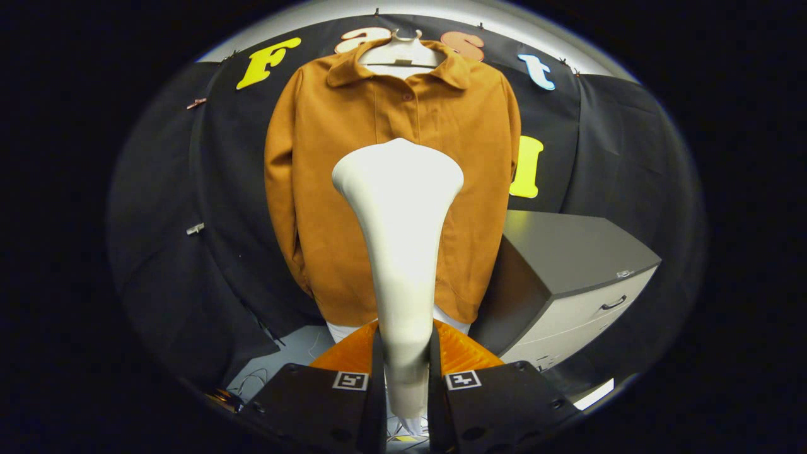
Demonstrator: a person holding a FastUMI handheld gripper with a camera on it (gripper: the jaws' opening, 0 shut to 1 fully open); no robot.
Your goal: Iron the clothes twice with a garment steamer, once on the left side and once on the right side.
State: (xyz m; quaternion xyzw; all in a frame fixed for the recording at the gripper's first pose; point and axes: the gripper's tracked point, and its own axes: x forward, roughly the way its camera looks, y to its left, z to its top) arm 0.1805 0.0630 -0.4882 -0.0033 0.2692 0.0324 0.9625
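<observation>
— Gripper: fingers closed in on the handle of the white garment steamer, one pressing each side, narrow gap filled by that handle.

— Steamer's position?

— Upright between the fingers, widening to a broad head beyond them, head up in front of the jacket's middle; touching the cloth or not, cannot tell.

— And the garment?

— Orange-brown collared jacket, hung on a white hanger against the black cloth wall, front buttoned, sleeves down at both sides.

— Anything else nearby?

— Grey drawer cabinet just right of the jacket's hem, handle showing on a drawer front. Pale floor with thin cables below the hem.
</observation>
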